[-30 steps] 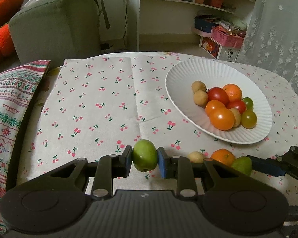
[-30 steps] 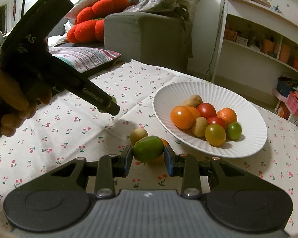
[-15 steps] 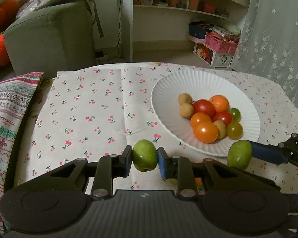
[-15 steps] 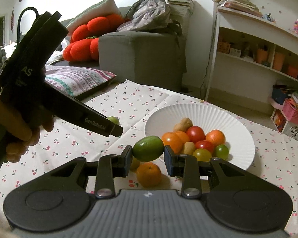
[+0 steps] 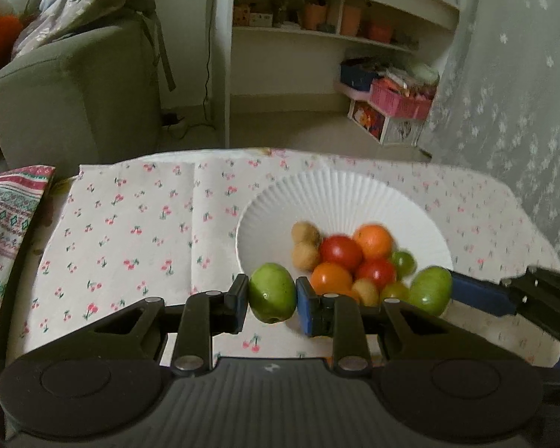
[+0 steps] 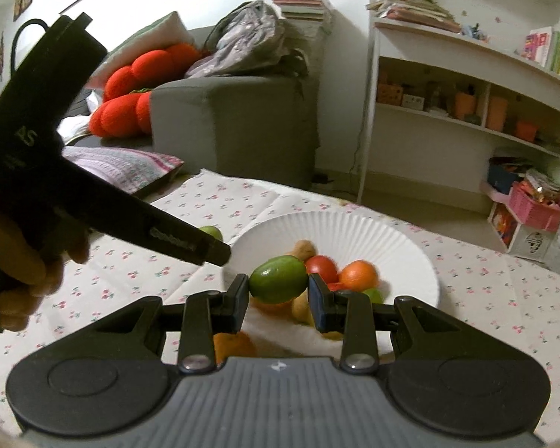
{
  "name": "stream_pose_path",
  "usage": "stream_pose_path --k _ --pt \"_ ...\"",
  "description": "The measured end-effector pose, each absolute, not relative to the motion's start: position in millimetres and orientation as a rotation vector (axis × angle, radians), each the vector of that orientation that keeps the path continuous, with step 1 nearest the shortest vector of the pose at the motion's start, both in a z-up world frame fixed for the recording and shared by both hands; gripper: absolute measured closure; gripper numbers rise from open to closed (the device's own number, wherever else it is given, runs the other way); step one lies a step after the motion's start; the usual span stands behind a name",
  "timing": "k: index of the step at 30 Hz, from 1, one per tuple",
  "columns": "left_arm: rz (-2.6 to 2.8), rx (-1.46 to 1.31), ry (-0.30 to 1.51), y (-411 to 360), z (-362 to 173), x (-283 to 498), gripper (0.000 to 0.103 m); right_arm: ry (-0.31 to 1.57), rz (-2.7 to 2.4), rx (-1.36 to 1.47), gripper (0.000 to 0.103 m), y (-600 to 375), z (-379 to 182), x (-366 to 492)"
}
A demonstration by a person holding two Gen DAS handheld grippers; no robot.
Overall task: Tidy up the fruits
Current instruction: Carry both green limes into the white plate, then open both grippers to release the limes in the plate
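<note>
My left gripper (image 5: 272, 300) is shut on a green fruit (image 5: 272, 292), held above the cloth at the near left rim of the white ribbed plate (image 5: 339, 194). My right gripper (image 6: 279, 290) is shut on a second green fruit (image 6: 278, 279), raised over the plate's near edge; this fruit also shows in the left wrist view (image 5: 430, 290). The plate (image 6: 354, 231) holds red tomatoes, orange fruits, small brown fruits and green ones. An orange fruit (image 6: 233, 347) lies on the cloth under the right gripper.
The table wears a cherry-print cloth (image 5: 130, 224). A striped pillow (image 5: 3, 224) lies at its left edge. A grey sofa (image 5: 74, 93) and white shelves (image 5: 336, 33) stand behind. The left gripper's body and the hand holding it (image 6: 37, 194) fill the left of the right wrist view.
Both grippers have risen from the cloth with their green fruits and moved toward the plate. The right one lifted its fruit away from the loose fruits on the cloth.
</note>
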State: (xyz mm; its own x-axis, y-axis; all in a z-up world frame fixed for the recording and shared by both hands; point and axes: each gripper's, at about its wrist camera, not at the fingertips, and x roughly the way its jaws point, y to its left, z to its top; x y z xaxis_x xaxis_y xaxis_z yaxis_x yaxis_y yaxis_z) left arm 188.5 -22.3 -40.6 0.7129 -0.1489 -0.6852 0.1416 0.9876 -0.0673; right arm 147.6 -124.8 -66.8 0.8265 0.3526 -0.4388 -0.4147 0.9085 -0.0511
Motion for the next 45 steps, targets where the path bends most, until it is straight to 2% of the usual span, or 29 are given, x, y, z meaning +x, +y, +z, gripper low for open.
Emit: stream_pose_path --k 13,30,45 --pt "-0.24 -0.128 0.775 -22.7 -52.0 227.1 0.091 0.571 0.165 0.104 0.072 -180.3 -80.9 200.1" --pt "-0.25 -0.175 0.841 -19.9 -74.4 253.2 0.091 0.602 0.164 0.154 0.072 -187.2 -85.0 224.9" --pt "-0.245 -0.233 0.82 -3.5 -58.2 246.6 0.075 0.556 0.169 0.13 0.07 -178.8 -79.3 211.0"
